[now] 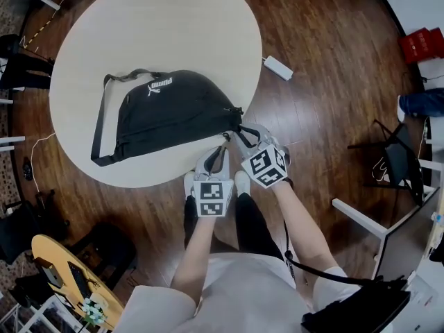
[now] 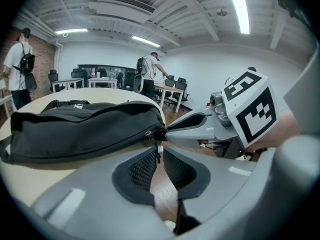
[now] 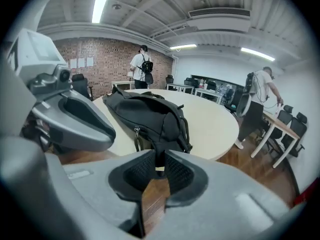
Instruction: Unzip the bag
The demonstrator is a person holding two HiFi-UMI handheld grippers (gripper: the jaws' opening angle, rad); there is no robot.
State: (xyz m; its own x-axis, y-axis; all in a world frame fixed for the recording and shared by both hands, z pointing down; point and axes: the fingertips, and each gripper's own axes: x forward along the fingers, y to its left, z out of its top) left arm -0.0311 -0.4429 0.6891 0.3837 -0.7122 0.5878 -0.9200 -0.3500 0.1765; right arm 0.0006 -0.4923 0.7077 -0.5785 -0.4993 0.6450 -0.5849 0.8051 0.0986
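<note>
Two grippers are meeting at the near end of the bag (image 1: 173, 109), which is lying on the round tabletop (image 1: 139, 19) in the head view: the left gripper (image 1: 220, 151) and the right gripper (image 1: 244, 132). In the left gripper view, the jaws are standing narrowly apart, with the zip pull (image 2: 157, 154) hanging between their tips. In the right gripper view, the jaws are pinching the bag's strap (image 3: 161, 143).

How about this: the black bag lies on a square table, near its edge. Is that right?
Not quite. The table is round, not square, as the head view shows. The black bag does lie on it, near its edge.
</note>
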